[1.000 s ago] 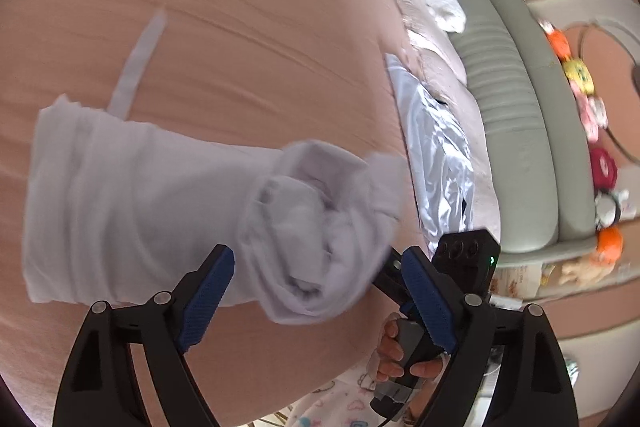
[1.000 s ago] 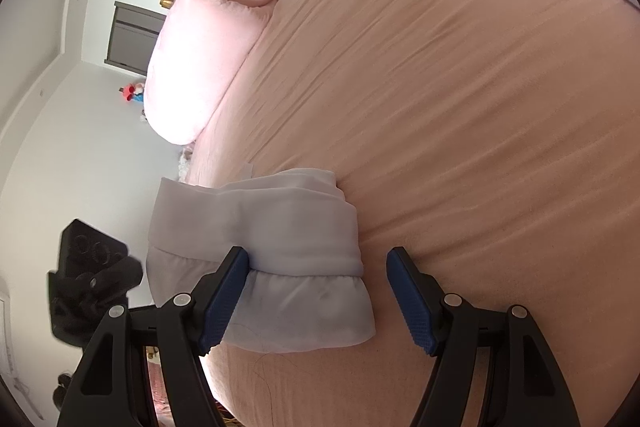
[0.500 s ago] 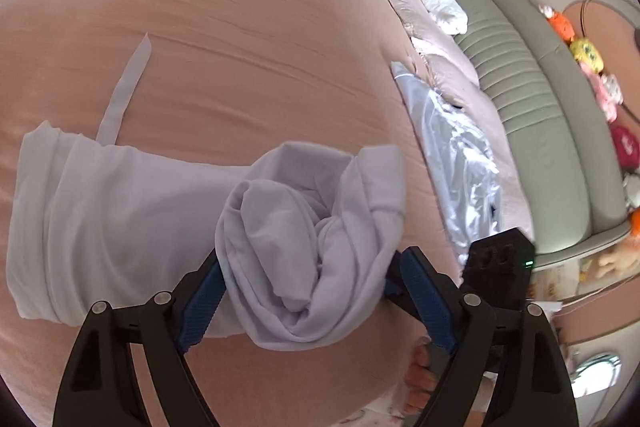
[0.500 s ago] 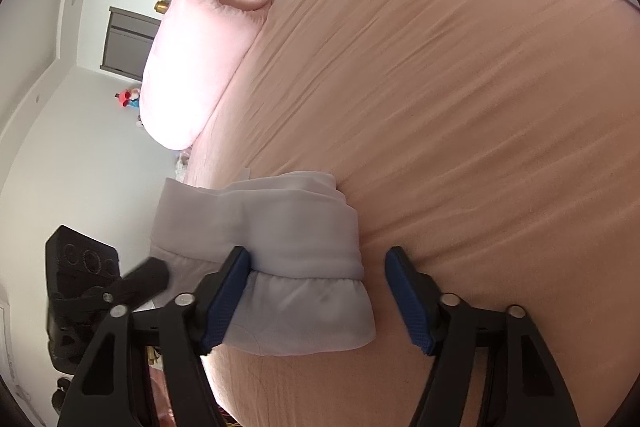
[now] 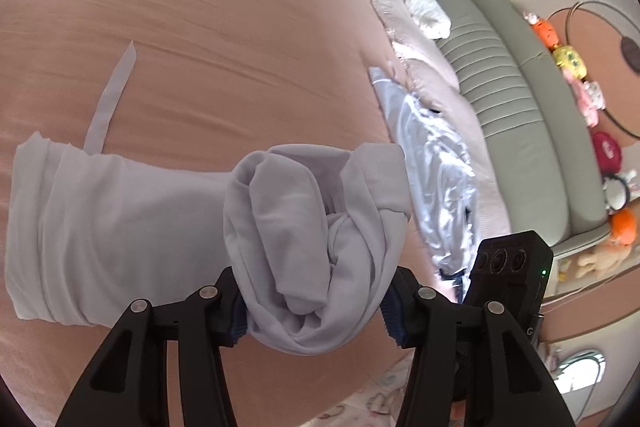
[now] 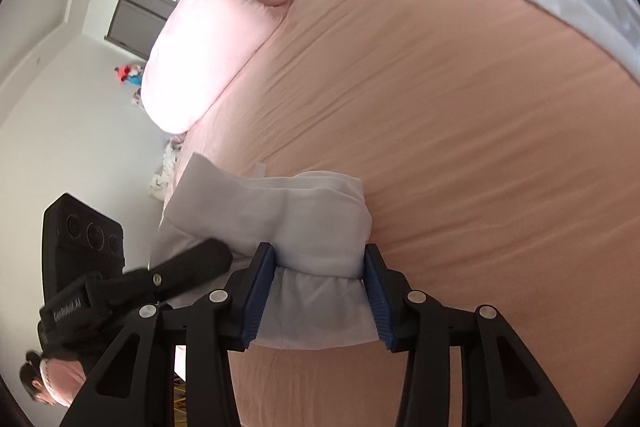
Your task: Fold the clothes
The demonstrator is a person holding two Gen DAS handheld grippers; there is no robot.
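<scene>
1. The bed is the biggest thing here. It has a peach sheet with soft ripples, and all the work goes on at its near edge.
2. A big pink pillow lies at the far end of the bed. A shiny silver cloth lies near the side of the bed. Both are well apart from the job.
3. The pale lilac garment is the thing to fold. It lies in a long folded strip on the sheet, close to the near edge. One end is bunched into a ball.
4. A thin strap from the garment sticks out flat on the sheet, away from the strip.
5. The left gripper has just been closing. Its blue pads now squeeze the bunched ball of cloth from both sides.
6. The right gripper has just been closing too. Its pads pinch the other end of the strip, right where the thick folded part meets the frilly hem.
7. To do this step well, I think both ends should come up together, so the strip stays tight and straight between them.
8. The bunched end looks messy. It may need a shake or a tug to go flat before it is laid down.
9. Watch the loose strap. It could drag or end up poking out of the fold, so tuck it in.
</scene>
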